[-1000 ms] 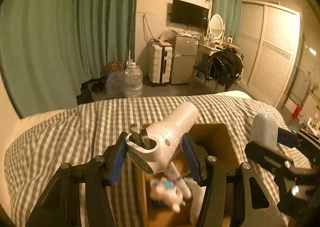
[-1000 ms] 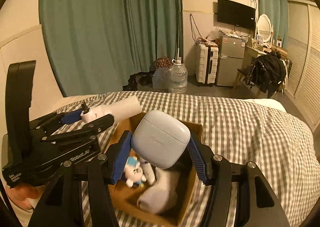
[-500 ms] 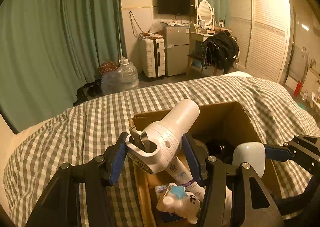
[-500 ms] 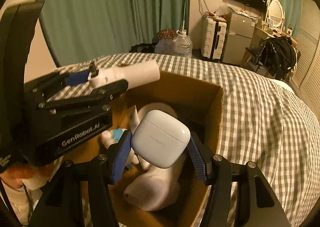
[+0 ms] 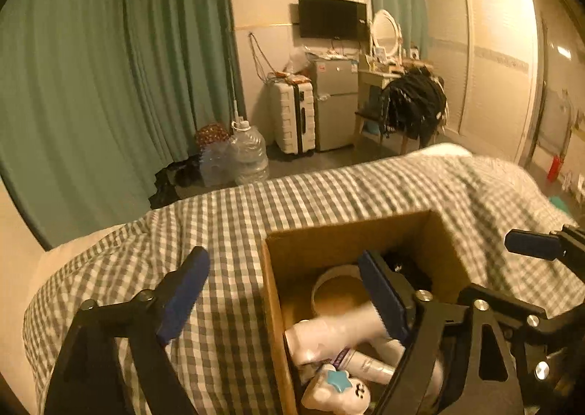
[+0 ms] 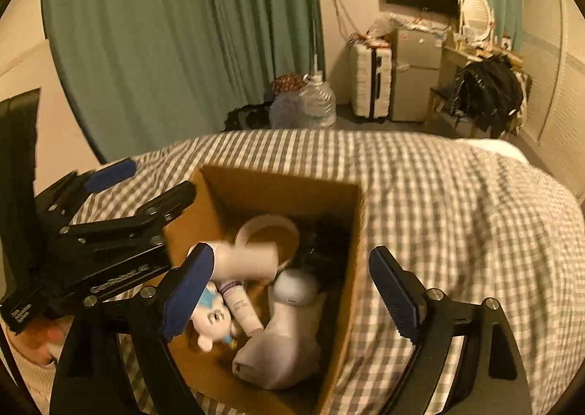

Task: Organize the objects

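A brown cardboard box (image 6: 356,225) stands open on the checked bedcover and also shows in the left wrist view (image 5: 272,305). Inside lie the white hair dryer (image 6: 245,259), blurred, the white earbuds case (image 6: 294,287) on a white sock (image 6: 281,349), a plush toy (image 6: 214,320), a tube (image 6: 241,309) and a tape roll (image 6: 267,228). The dryer also shows in the left wrist view (image 5: 329,331). My left gripper (image 5: 285,300) is open and empty over the box's left wall. My right gripper (image 6: 289,290) is open and empty above the box.
The checked bedcover (image 6: 457,203) spreads around the box. Beyond the bed are green curtains (image 5: 109,68), water bottles (image 5: 248,155), a white suitcase (image 5: 294,115), a small fridge (image 5: 336,101) and a chair with dark clothes (image 5: 413,104).
Both grippers have opened. The hair dryer has dropped from my left gripper into the box. The earbuds case has dropped from my right gripper onto the sock.
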Motion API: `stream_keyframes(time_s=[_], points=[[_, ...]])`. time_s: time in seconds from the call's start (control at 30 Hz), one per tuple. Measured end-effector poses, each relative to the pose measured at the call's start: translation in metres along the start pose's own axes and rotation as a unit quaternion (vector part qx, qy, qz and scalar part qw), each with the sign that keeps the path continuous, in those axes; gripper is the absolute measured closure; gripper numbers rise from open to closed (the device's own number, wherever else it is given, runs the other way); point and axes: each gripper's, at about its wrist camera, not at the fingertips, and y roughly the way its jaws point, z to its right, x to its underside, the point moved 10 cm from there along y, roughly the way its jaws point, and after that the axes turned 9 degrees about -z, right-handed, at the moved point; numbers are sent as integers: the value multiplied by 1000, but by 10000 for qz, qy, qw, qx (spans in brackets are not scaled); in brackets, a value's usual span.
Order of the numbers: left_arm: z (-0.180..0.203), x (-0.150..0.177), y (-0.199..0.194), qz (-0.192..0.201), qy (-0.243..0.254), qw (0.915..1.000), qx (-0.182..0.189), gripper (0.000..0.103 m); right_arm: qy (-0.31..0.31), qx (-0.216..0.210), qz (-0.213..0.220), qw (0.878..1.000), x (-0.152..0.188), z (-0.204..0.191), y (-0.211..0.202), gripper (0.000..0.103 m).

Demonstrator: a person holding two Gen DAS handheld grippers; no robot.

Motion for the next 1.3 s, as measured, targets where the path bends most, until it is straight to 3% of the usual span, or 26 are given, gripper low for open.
stream_keyframes(time_s=[0.2,0.47,0.8,1.0,1.2,1.3], points=[[-8,-18,-59,395,-41,9991,-149,12,37,236,359,9991,-17,-4,-46,16],[-13,-34,-151,999,-120,9946,-242,1,227,262,1092,9934,-27,-6,-133,7],[-12,-19,-231,1562,-230,9873,-196,0,300,589,1962,9783,-19,-8,-234,2],[-25,-3,-249,1675,-570,9841,-132,0,279,733,2287,9703,4,-10,-264,1],[-21,25,-244,1886,-709,9793,-190,0,194,855,2318,9688,27,-12,-250,1],[-15,41,-226,1739,-670,9823,-198,0,149,911,2250,9700,41,-11,-229,1]])
